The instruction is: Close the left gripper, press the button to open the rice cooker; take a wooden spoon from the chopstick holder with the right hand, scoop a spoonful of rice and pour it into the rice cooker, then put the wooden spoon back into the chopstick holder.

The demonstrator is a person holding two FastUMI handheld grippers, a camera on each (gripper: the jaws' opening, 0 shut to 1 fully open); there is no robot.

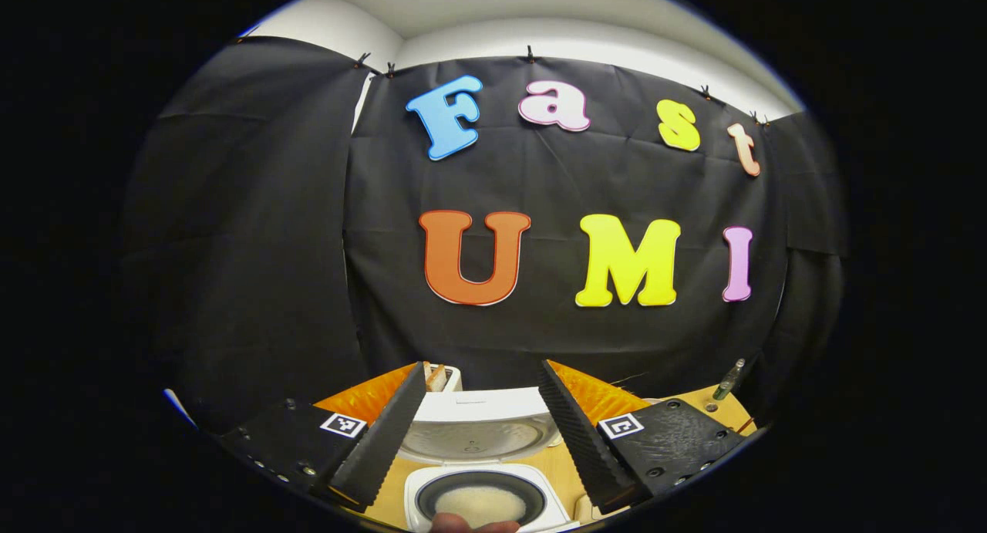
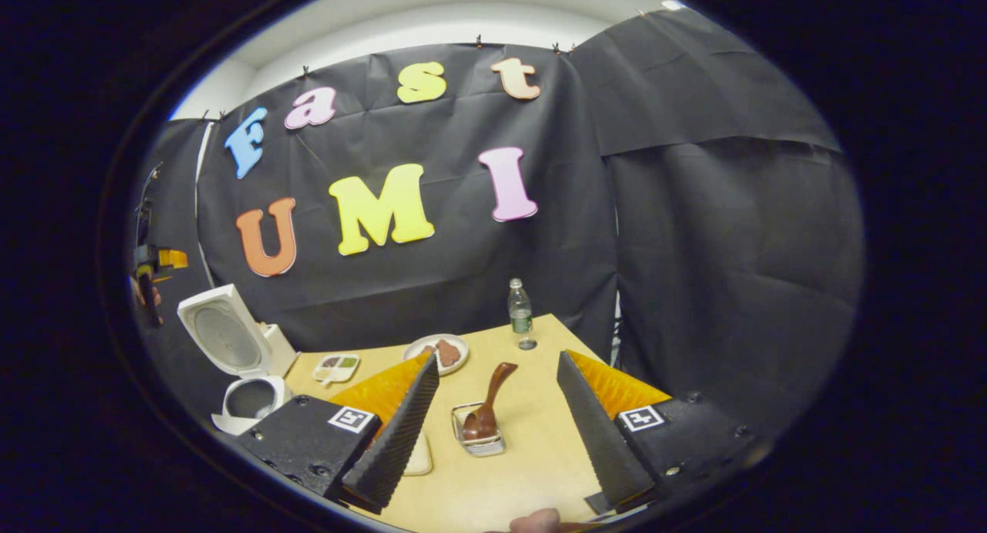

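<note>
Cooker (image 1: 478, 471) lid-up at 6 o'clock below the spread, empty left claw (image 1: 482, 433), rice inside; spoon (image 2: 486, 406) stands in holder (image 2: 478, 433) on counter (image 2: 532, 440), handle tilted toward 1 o'clock for grasping, between the spread right claw's (image 2: 493, 433) fingers.

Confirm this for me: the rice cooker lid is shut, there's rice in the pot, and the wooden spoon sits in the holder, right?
Not quite: the rice cooker lid is open, standing upright in the right gripper view. The rest holds: rice in the pot, wooden spoon in the holder.
</note>
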